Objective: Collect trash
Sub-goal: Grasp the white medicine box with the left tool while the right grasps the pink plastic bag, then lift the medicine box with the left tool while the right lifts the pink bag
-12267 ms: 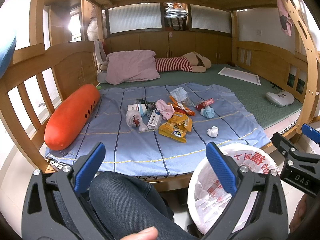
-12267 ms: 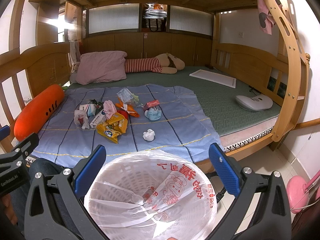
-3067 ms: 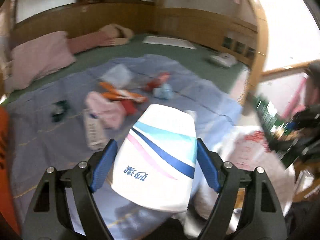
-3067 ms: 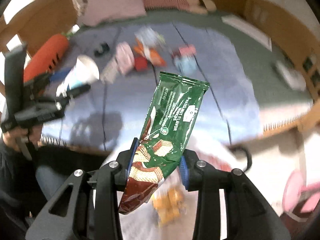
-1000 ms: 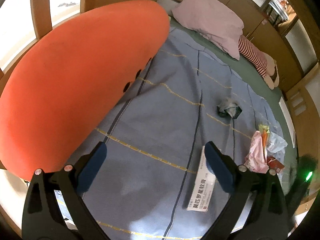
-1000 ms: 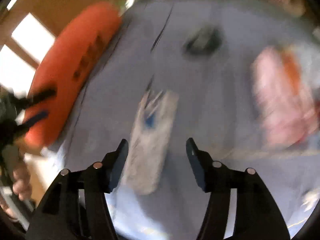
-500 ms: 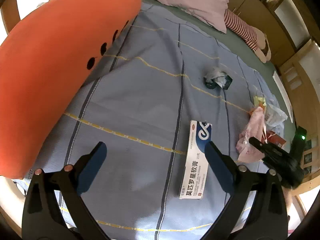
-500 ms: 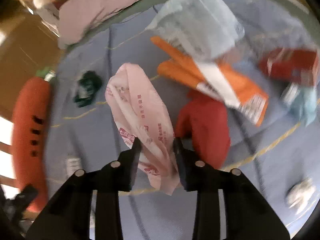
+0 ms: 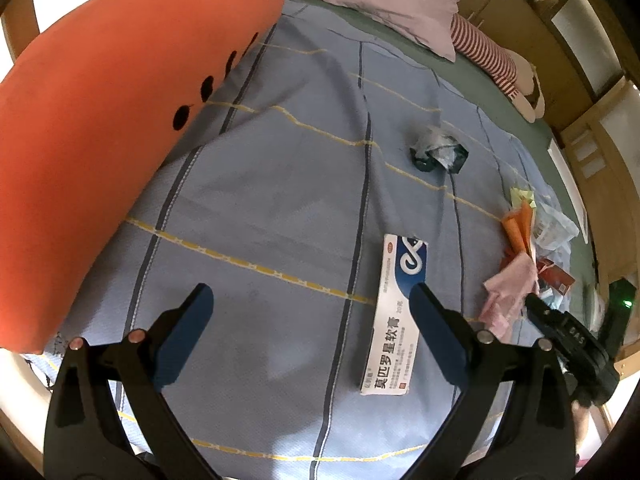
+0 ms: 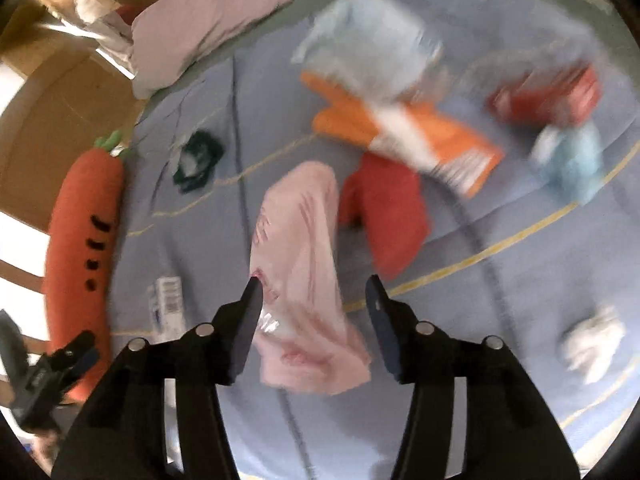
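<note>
Trash lies scattered on a blue striped sheet (image 9: 280, 200). My left gripper (image 9: 308, 300) hangs open above the sheet, and a white and blue ointment box (image 9: 400, 320) lies just inside its right finger. My right gripper (image 10: 313, 284) is over a pink plastic bag (image 10: 300, 236). Its jaws are opening, the bag lies between them, and the pads do not press on it. Beside the bag are a red wrapper (image 10: 384, 216), an orange packet (image 10: 404, 136), a clear bag (image 10: 368, 40), a light blue mask (image 10: 572, 164) and a white paper ball (image 10: 596, 340). A dark green wrapper (image 9: 438, 154) lies farther up the sheet.
A long orange carrot pillow (image 9: 100, 140) lies along the sheet's left edge against the wooden bed rail. A pink pillow (image 9: 384, 4) and a striped plush toy (image 9: 492, 60) are at the head of the bed. The right view is blurred by motion.
My right gripper swung from above the ointment box to the pink bag; its jaws narrowed around the bag and have widened again. The left gripper sank slightly toward the box.
</note>
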Motion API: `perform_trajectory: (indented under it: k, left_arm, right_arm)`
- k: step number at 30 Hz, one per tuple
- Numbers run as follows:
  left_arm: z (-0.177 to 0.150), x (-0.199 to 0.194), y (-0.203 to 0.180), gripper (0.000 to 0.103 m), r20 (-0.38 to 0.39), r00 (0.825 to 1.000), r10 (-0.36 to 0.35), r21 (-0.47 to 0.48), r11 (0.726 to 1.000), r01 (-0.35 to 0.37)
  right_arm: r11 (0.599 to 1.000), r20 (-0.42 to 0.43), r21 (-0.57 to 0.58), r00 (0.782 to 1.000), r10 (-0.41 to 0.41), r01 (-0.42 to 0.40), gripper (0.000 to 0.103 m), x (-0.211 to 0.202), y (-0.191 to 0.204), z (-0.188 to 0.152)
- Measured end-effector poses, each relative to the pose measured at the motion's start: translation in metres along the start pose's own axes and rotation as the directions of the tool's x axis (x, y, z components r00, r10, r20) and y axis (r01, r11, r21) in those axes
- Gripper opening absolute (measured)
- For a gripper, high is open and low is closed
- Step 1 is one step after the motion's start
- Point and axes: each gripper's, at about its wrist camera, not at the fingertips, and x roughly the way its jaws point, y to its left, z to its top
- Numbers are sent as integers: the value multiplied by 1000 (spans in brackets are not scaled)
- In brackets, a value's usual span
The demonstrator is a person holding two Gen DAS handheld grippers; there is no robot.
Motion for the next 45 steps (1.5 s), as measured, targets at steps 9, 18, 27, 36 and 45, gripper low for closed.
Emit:
perform_trajectory:
  k: [9,18,27,36,45]
  left_arm:
    - [-2,4,-5,98,-8,1000,2,18,1000,-2]
    - [-1,4,-5,98,-6,1000,5,17,1000,-5]
    - [-8,21,-18,98,-70,997,-27,58,998,31]
    - [-38,64,-71,88,-200,975,-92,215,967,135]
    - [-52,75,-85,42,-182,980,-85,261,956,132]
  right_arm:
    - [980,-5,-178,996,-90,88,70,24,31,-9]
    - [935,100,-268,972,-212,232,70,36,65,-22]
    - [916,-14,-338,973,-232,214,48,74,69,-30]
    - [974,-75,-219,994,-83,65,35,37,33,-26]
    - [979,-20,-202,999,-25,21,35,-15,20,-43]
